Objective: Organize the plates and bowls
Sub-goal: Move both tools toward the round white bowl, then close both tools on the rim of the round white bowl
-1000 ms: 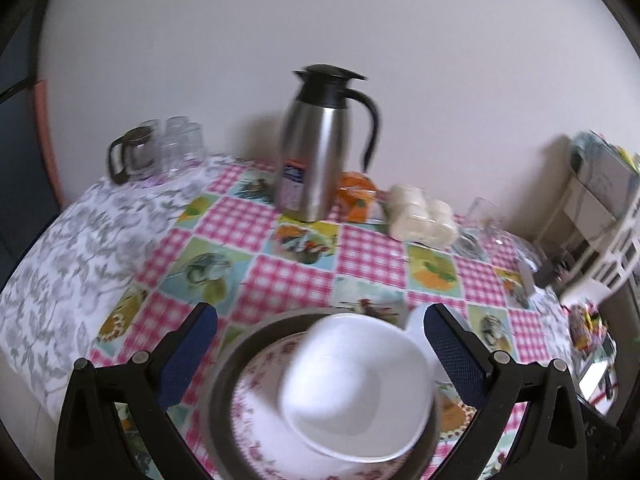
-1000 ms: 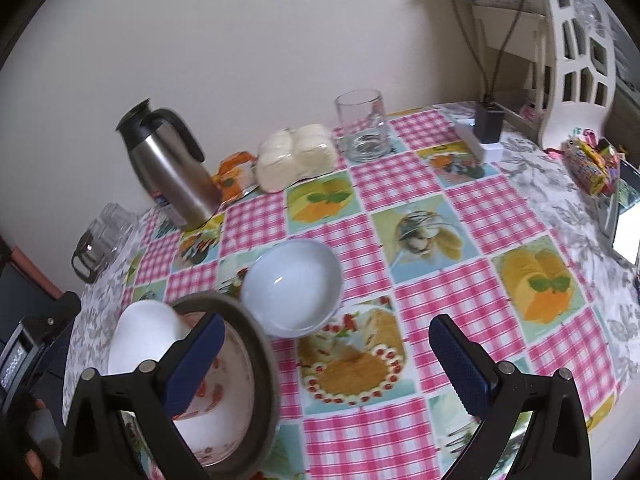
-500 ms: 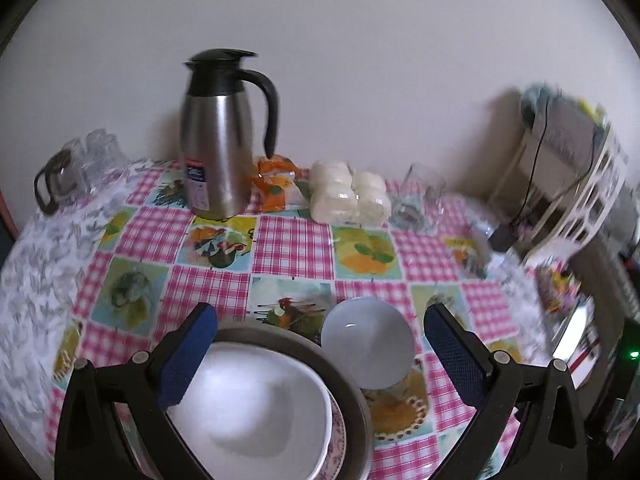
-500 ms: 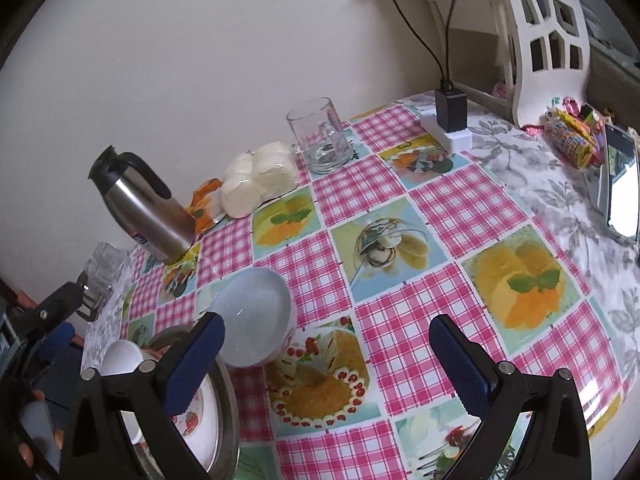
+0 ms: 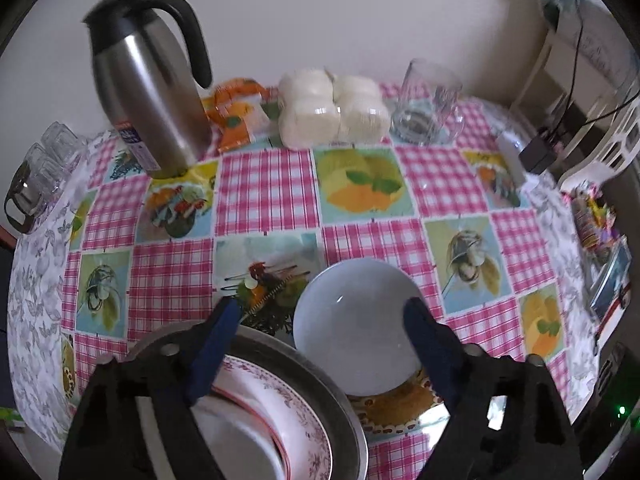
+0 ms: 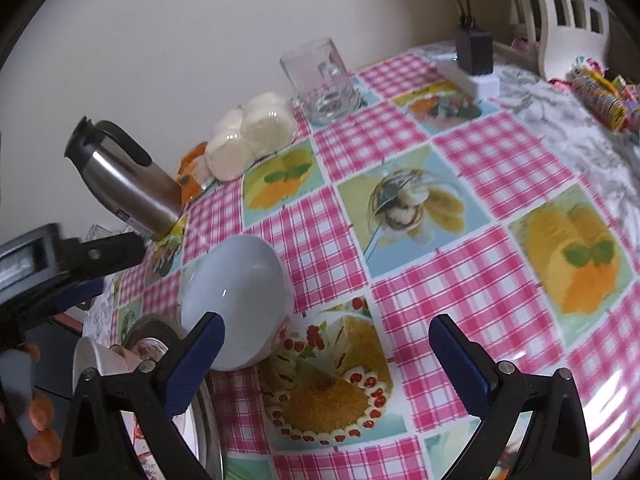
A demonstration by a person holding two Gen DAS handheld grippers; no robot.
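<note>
While the left gripper [image 5: 324, 328] points steeply down at the table [image 5: 268, 196], its jaws have just been closing but stand apart, with the pale bowl [image 5: 352, 328] partly between them; the right-hand pad overlaps the bowl's rim in that view, and whether it touches I cannot tell. That bowl sits upright on the checked cloth, just beside a stack at the near edge: a metal tray [image 5: 320, 380] bearing a floral plate [image 5: 280, 396], with a white bowl [image 5: 244, 452] on top, mostly hidden under the gripper body. From the right wrist, the right gripper [image 6: 326, 344] hangs wide open over the cake picture on the cloth, holding nothing; its left pad stands in front of the pale bowl's near side, and the left gripper's black frame shows at the far left. Along the wall stand a steel jug [image 5: 148, 92], an orange packet [image 5: 236, 116], a pack of white rolls [image 5: 332, 112] and a glass mug [image 5: 428, 104], all well apart from the bowl.
</note>
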